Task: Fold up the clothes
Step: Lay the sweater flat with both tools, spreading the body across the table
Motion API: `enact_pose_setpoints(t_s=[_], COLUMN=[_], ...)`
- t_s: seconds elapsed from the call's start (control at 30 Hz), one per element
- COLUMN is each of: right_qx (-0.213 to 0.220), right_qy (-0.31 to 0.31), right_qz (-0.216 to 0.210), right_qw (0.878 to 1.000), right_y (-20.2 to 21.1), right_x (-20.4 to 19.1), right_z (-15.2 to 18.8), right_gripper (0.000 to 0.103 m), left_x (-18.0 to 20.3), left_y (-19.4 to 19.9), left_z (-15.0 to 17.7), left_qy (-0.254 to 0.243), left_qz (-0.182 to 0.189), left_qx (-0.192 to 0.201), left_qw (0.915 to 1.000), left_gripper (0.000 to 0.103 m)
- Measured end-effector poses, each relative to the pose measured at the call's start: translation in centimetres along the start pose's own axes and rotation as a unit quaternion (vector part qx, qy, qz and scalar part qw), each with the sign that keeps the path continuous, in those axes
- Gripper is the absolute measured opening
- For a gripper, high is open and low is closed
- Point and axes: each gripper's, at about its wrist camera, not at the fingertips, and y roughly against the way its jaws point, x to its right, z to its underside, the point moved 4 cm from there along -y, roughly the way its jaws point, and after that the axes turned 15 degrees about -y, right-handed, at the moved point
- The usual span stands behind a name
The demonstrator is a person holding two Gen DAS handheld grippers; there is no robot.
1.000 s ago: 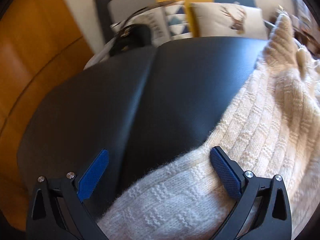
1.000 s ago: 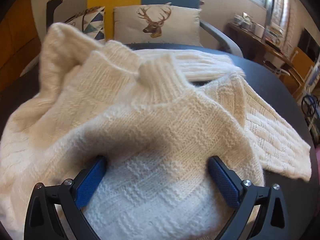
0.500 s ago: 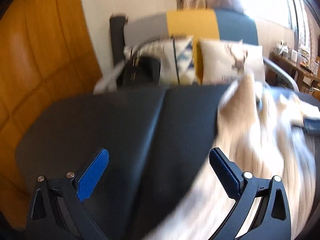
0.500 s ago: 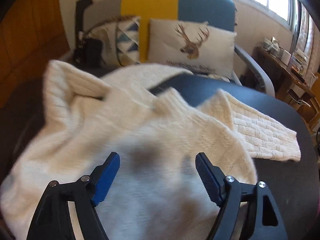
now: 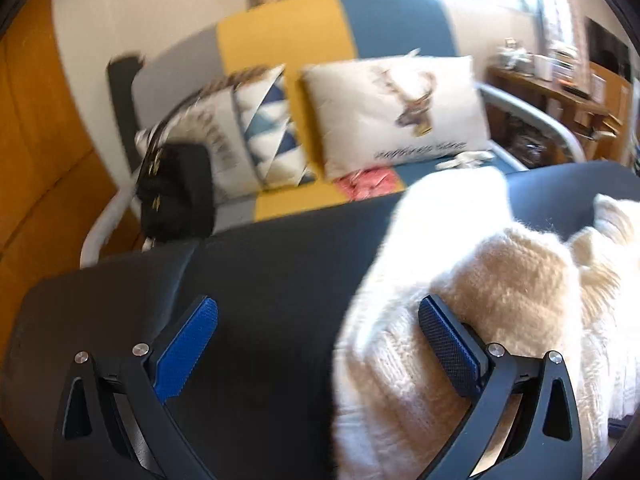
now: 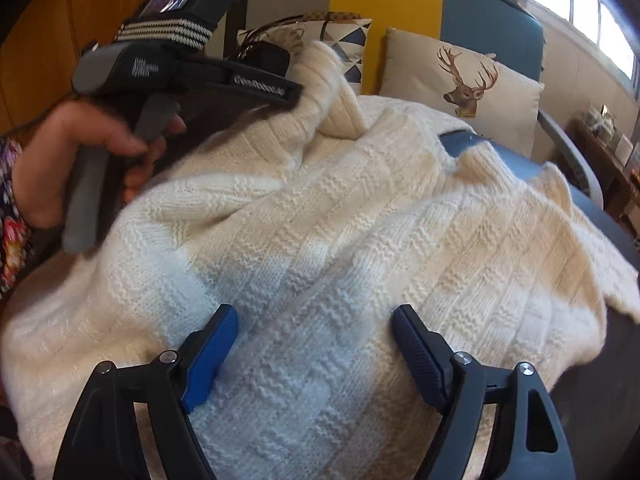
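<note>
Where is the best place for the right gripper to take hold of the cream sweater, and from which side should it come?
Probably the loose edge of the sweater at its right side, where the knit lies thin on the dark table. The open right gripper now hovers over the bulky middle, too thick to pinch; come low from the right.

- Left gripper [image 5: 318, 342]: jaws spread wide, nothing clamped between them.
- Right gripper [image 6: 314, 354]: jaws also parted, nothing pinched.
- Left hand [image 6: 86, 152] wraps the handle, fingers curled round it.
</note>
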Motion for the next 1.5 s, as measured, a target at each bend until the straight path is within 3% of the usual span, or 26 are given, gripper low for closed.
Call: enact_pose_setpoints(t_s=[0.1,0.2,0.4,0.57,0.7,0.83,0.97,1.07,1.13,1.23,1.3,1.5], right_qx=[0.001,0.001,0.001,-0.002,-0.015,-0.023,-0.034,-0.059,-0.078,-0.093,-0.093,-0.086], right_qy=[0.003,0.006,0.006,0.013,0.017,0.038,0.034,0.018,0.017,0.024,0.026,0.027], right_qz=[0.001,0.004,0.004,0.014,0.018,0.004,-0.009,-0.002,0.007,0.018,0.022,0.023], right_qw=[1.000,1.000,1.000,1.000,1.000,0.999,0.999,0.998,0.997,0.995,0.995,0.996], right_y=[0.1,0.2,0.2,0.1,-1.2,-3.0,-4.8,-6.1,-6.9,-8.0,-8.6,-10.3], right_x=[-0.2,-0.3,-0.2,-0.6,-1.4,-3.0,-4.8,-5.6,-6.2,-7.3,-8.2,-10.7], right_z=[-0.1,-0.1,-0.3,-0.1,-1.0,-2.6,-4.4,-5.7,-6.5,-7.6,-8.1,-9.1], right_gripper=[0.084,0.085,0.085,0.090,0.102,0.102,0.103,0.103,0.103,0.103,0.103,0.103], left_x=[2.4,3.2,0.6,-3.1,-6.0,-9.1,-14.7,-18.8,-21.0,-21.7,-22.0,-24.0], left_y=[-0.6,-2.4,-1.9,-1.4,-0.9,-0.5,-0.3,-0.9,-1.6,-1.9,-2.0,-3.0], left_z=[-0.6,-0.4,1.7,4.3,6.4,8.5,12.1,15.1,16.8,17.3,17.4,17.8], left_qy=[-0.040,-0.064,-0.086,-0.077,-0.070,-0.057,0.013,0.070,0.075,0.024,0.008,0.027], left_qz=[0.023,0.028,-0.060,-0.120,-0.167,-0.210,-0.221,-0.214,-0.226,-0.236,-0.246,-0.260], left_qx=[0.010,-0.027,-0.046,-0.067,-0.084,-0.100,-0.123,-0.169,-0.207,-0.194,-0.194,-0.214], left_qw=[0.9989,0.9972,0.9935,0.9875,0.9799,0.9709,0.9674,0.9598,0.9488,0.9520,0.9496,0.9410], left_gripper=[0.102,0.102,0.102,0.102,0.103,0.103,0.103,0.103,0.103,0.103,0.103,0.103])
